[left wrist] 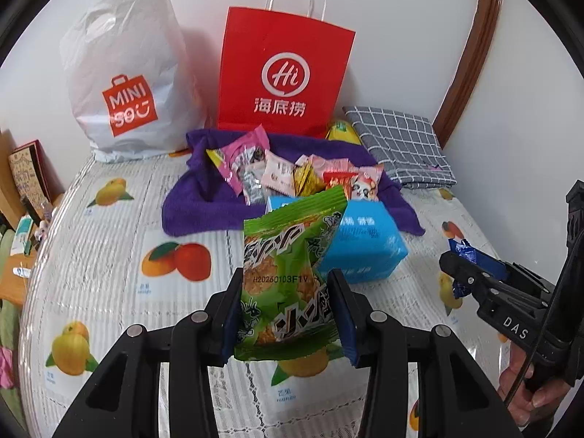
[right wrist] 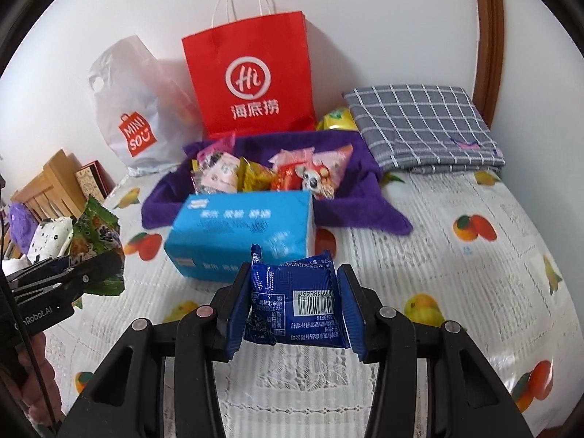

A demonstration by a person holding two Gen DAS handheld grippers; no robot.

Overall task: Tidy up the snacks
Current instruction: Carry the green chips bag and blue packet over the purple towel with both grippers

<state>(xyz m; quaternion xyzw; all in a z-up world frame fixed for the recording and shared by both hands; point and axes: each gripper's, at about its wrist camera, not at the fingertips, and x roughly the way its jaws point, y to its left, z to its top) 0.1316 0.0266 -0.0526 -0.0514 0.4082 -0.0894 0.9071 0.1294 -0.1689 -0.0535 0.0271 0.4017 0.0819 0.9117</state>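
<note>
Carrying one packet in each gripper, the person appears to be mid-transfer, with both snacks lifted clear of the fruit-print table cover (left wrist: 109, 277). On the left, the left gripper (left wrist: 288, 317) is clenched on a green snack packet (left wrist: 288, 273), its blue pads pressing the packet's lower sides while the top stands upright above the jaws. Ahead of it sits a blue box (left wrist: 365, 248), and behind that a purple towel (left wrist: 204, 204) holding a heap of small snacks (left wrist: 292, 175). A white Miniso bag (left wrist: 124, 73) and a red paper bag (left wrist: 284, 73) lean against the wall at the back, with a folded grey checked cloth (left wrist: 401, 138) further right. On the right, the right gripper (right wrist: 295, 314) grasps a dark blue snack packet (right wrist: 295, 310), barcode side up, held across the jaws. My guess is that the next move calls for choosing a destination, the box or a bag, and bringing each packet over it before letting go; which container is meant cannot be told.
</note>
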